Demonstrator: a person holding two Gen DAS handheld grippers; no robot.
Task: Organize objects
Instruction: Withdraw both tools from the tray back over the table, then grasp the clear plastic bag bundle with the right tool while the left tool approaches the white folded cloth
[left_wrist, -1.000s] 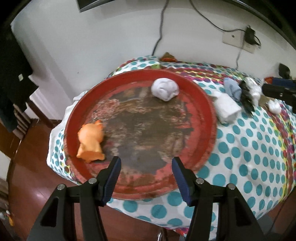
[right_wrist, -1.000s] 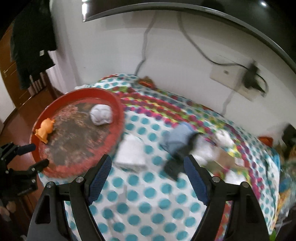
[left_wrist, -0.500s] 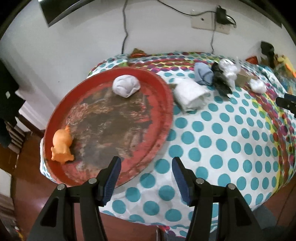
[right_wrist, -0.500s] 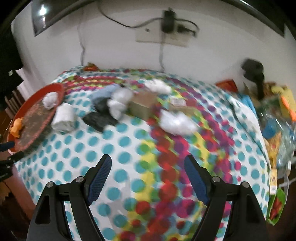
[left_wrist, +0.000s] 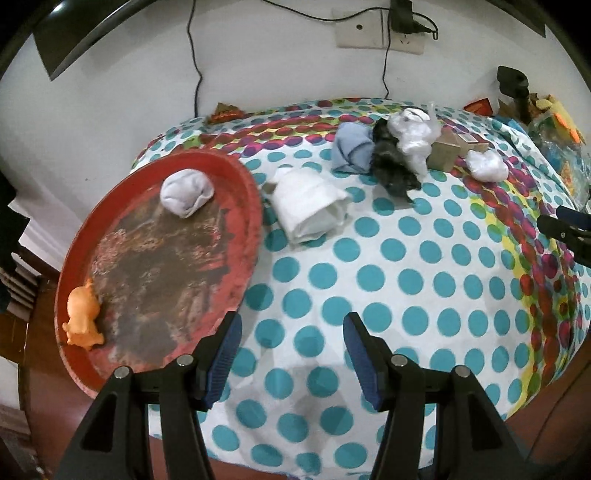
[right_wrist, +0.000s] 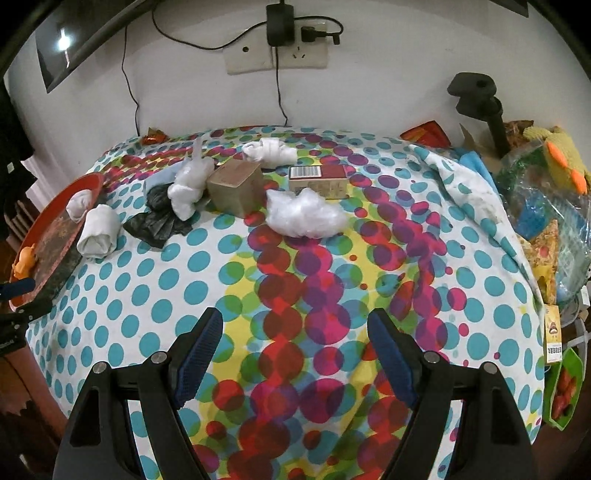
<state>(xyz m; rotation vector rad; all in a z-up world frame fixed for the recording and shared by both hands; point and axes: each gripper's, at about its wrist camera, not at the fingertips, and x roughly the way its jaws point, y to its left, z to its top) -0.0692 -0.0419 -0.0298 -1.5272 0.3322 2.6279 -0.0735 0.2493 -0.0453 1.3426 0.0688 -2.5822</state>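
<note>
A round red tray (left_wrist: 243, 254) at the table's left end holds an orange toy (left_wrist: 83, 317) and a balled white sock (left_wrist: 186, 192). Beside the tray lies a rolled white cloth (left_wrist: 310, 210). Further back sit a blue cloth (left_wrist: 351, 147), a black plastic bag (left_wrist: 391, 162), white plastic bags (right_wrist: 303, 214), a brown box (right_wrist: 236, 182) and a red-and-white carton (right_wrist: 319, 179). My left gripper (left_wrist: 291, 354) is open and empty over the cloth near the tray's rim. Over the table's middle, my right gripper (right_wrist: 295, 350) hangs open and empty too.
A spotted tablecloth (right_wrist: 147, 266) covers the table. A wall socket with a plugged charger (right_wrist: 277, 40) is behind. Bags, a yellow plush toy (right_wrist: 561, 155) and a black stand (right_wrist: 480, 103) crowd the right end. Wooden floor (left_wrist: 37, 369) lies off the left edge.
Both grippers have swung to the right: the tray slid left in the left wrist view, and the right wrist view shifted from the tray to the table's middle and right end. Jaws unchanged.
</note>
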